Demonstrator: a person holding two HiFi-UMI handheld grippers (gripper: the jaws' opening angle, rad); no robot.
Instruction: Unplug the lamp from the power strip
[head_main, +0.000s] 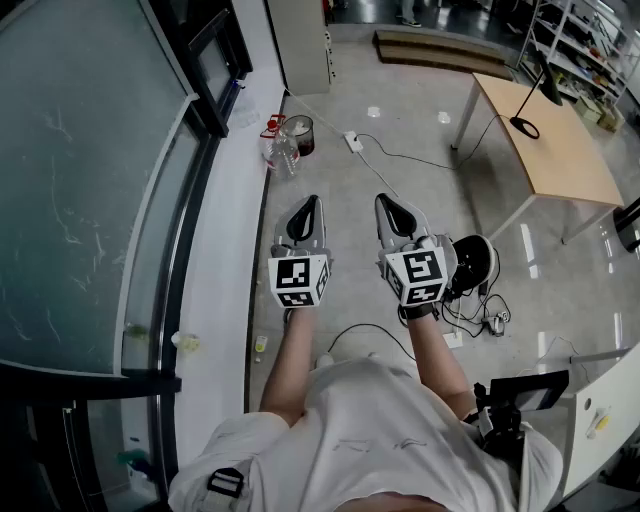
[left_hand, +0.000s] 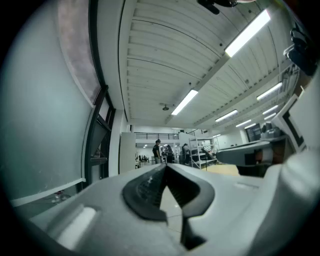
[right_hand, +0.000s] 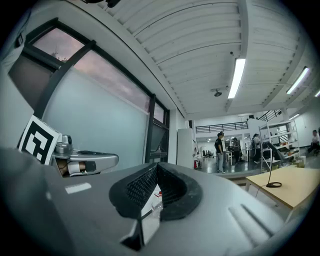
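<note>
The left gripper (head_main: 309, 203) and right gripper (head_main: 389, 202) were both clenched shut, holding nothing. The power strip (head_main: 353, 141) lay on the floor straight ahead, well apart from both. The lamp (head_main: 537, 92) stood far off right on the table (head_main: 570, 160).

Floor (head_main: 450, 210) is lying wide open out to the far power strip (head_main: 353, 142). Bottles (head_main: 285, 140) are crowding the left wall (head_main: 225, 250), a table (head_main: 560, 150) is blocking far right, cord (head_main: 410, 157) trailing between.

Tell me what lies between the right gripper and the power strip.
Head view: only floor and a white cable lie between the right gripper and the power strip.
</note>
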